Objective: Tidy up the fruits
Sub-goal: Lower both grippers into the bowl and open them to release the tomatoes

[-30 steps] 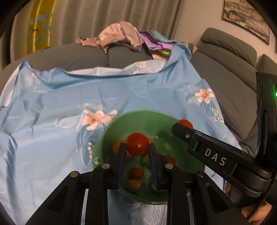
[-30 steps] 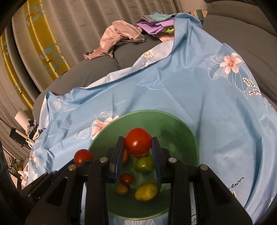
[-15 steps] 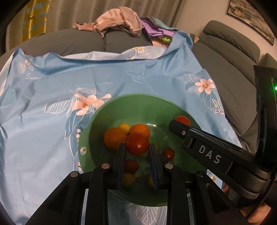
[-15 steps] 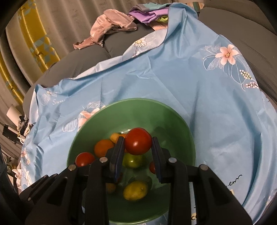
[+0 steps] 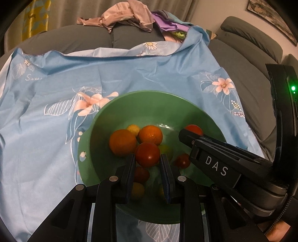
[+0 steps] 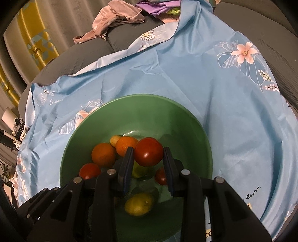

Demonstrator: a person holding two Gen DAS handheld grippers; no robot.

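Observation:
A green bowl sits on a blue floral cloth and holds several fruits: two oranges, small tomatoes, a lemon and a green fruit. My left gripper is shut on a red tomato just over the fruit in the bowl. My right gripper is shut on another red tomato above the bowl. The right gripper also shows in the left wrist view, with its tomato at the tip.
The blue cloth covers a grey sofa. A heap of clothes lies at the back. Curtains hang behind on the left.
Both grippers have moved down and forward toward the bowl, each still holding its tomato. The bowl and the fruit inside now look nearer and larger.

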